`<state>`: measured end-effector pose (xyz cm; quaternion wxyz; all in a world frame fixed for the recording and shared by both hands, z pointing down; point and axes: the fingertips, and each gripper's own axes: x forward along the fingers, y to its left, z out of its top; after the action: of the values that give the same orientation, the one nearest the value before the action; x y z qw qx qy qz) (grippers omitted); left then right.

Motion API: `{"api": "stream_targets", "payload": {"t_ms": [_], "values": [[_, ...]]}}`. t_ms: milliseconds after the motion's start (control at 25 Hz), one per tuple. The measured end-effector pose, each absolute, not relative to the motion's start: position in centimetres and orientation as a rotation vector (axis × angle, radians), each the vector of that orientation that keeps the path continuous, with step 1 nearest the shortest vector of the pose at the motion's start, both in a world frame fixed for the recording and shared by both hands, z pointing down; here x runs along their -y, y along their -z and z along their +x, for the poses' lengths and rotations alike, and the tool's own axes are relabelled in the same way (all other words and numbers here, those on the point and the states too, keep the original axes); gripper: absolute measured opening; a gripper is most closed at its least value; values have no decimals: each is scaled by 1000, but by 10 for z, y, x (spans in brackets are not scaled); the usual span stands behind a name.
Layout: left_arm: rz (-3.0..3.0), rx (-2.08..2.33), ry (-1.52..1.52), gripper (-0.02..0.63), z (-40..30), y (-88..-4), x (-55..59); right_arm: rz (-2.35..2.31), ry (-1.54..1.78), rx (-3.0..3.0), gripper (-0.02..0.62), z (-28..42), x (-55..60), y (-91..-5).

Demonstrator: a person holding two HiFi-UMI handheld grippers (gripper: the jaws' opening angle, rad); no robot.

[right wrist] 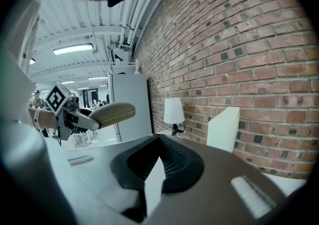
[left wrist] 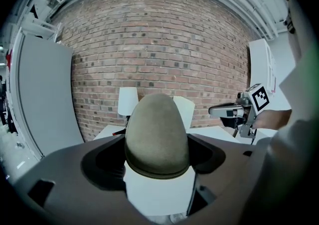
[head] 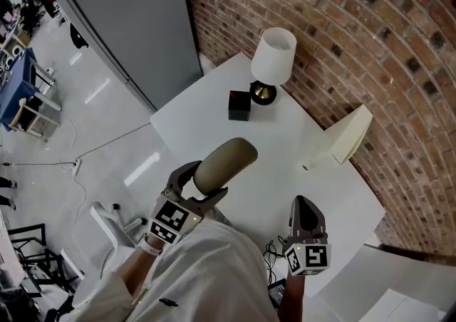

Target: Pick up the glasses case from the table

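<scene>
here the left hand-held gripper (head: 206,184) clamps the glasses case (head: 226,164) above bare table (head: 281,164); right hand-held gripper (head: 303,208) hangs closed, empty.

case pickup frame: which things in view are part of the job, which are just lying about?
Job:
glasses case, held off the table
left gripper, jaws shut on it
white table

Lying about:
table lamp
black box
cream board by the brick wall
black cable near the right gripper
right gripper, jaws together, empty

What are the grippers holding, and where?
The left gripper clamps the olive-brown oval glasses case by its near end. The right gripper holds nothing.
</scene>
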<state>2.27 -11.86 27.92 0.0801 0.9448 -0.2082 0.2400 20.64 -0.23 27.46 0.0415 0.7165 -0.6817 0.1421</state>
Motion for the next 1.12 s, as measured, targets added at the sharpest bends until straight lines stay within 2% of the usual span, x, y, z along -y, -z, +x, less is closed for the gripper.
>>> {"api": "stream_targets", "payload": {"t_ms": [1120], "values": [[2780,612,-649,367,27,-277,105,2067,-396,2142,9,193,5,-270]]}}
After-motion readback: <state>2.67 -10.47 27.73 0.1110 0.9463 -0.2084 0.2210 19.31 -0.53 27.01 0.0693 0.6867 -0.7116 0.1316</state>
